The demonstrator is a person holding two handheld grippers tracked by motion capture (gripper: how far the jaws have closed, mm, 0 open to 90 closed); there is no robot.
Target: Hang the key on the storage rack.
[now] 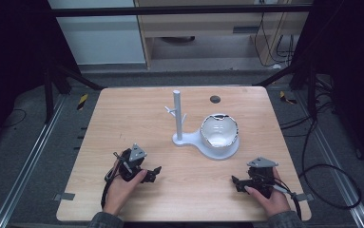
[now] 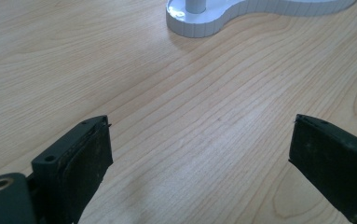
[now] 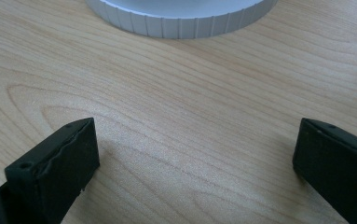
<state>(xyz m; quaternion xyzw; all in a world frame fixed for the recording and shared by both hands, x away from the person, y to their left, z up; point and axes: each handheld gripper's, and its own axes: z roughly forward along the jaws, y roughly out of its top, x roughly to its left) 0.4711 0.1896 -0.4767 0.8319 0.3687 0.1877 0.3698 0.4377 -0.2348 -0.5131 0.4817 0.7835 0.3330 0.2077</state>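
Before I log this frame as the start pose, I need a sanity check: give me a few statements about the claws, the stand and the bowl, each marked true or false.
1. The left claw has its jaws spread with nothing between them. True.
2. The right claw is clamped on the bowl. False: it is open over bare table, apart from the bowl.
3. The bowl sits on the round part of the white stand. True.
4. The stand's post lies flat on the table. False: it stands upright, left of the bowl.
5. Both claws rest near the table's front edge, each in a hand. True.
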